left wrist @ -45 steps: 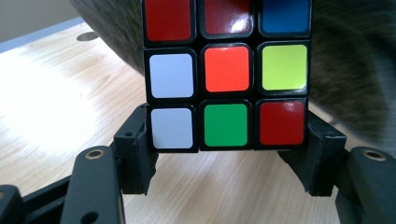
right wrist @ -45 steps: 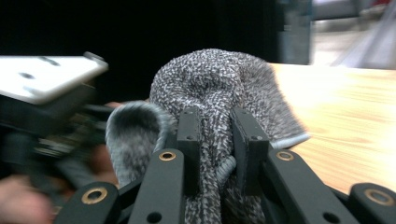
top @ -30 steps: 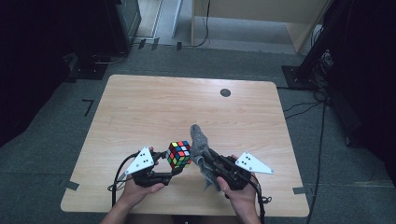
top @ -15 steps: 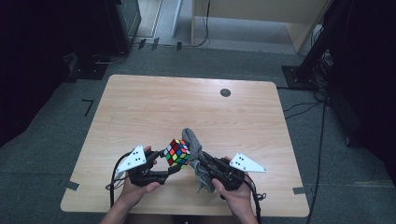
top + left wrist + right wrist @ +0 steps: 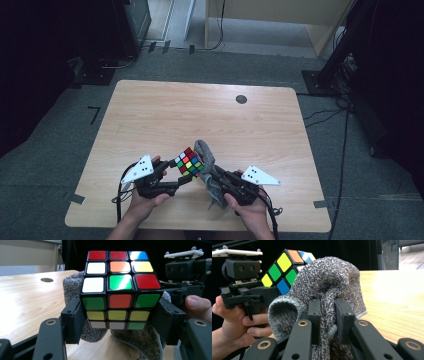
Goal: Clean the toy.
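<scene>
A scrambled puzzle cube point(image 5: 188, 162) point(image 5: 119, 287) hangs above the table's near edge, clamped by its lower layers in my left gripper point(image 5: 183, 175) point(image 5: 120, 320). A grey knitted cloth point(image 5: 209, 172) point(image 5: 329, 282) is pinched in my right gripper point(image 5: 216, 179) point(image 5: 327, 315), bunched and draped against the cube's right side. In the right gripper view the cube point(image 5: 287, 267) sits behind the cloth's upper left. In the left gripper view the cloth point(image 5: 72, 287) wraps behind and under the cube.
The light wooden table point(image 5: 200, 115) has a small dark round cap point(image 5: 241, 99) near its far edge. Black stands and cables ring the table on the grey floor. A person's hands hold both grippers at the near edge.
Both grippers have come closer together. The cube has tipped over toward the right, and the cloth now lies against it.
</scene>
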Available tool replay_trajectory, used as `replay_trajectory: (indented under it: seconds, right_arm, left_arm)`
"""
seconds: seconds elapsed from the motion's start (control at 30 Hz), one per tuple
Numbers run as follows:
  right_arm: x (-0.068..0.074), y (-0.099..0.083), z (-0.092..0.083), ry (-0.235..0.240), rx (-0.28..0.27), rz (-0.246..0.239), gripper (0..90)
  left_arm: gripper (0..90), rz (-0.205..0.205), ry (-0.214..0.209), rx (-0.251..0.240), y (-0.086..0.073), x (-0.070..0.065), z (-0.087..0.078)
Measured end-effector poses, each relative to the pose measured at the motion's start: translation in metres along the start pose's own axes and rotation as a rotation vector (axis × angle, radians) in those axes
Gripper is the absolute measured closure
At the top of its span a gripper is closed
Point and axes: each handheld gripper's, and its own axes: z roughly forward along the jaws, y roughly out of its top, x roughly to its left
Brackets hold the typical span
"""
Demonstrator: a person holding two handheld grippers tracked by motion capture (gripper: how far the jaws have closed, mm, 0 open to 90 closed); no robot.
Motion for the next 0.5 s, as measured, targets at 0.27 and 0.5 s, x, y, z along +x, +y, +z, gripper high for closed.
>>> replay_trajectory:
  seconds: [0.27, 0.5]
  right_arm:
    - [0.0001, -0.0026, 0.0028, 0.023, 0.044, 0.015, 77.9]
    - [-0.0005, -0.0044, 0.0042, 0.037, 0.089, 0.029, 78.3]
  left_arm:
    - [34.1, -0.012, -0.007, -0.019, 0.0010, 0.0020, -0.0024]
    - [34.2, 0.026, 0.010, -0.019, 0.0018, -0.0016, -0.0025]
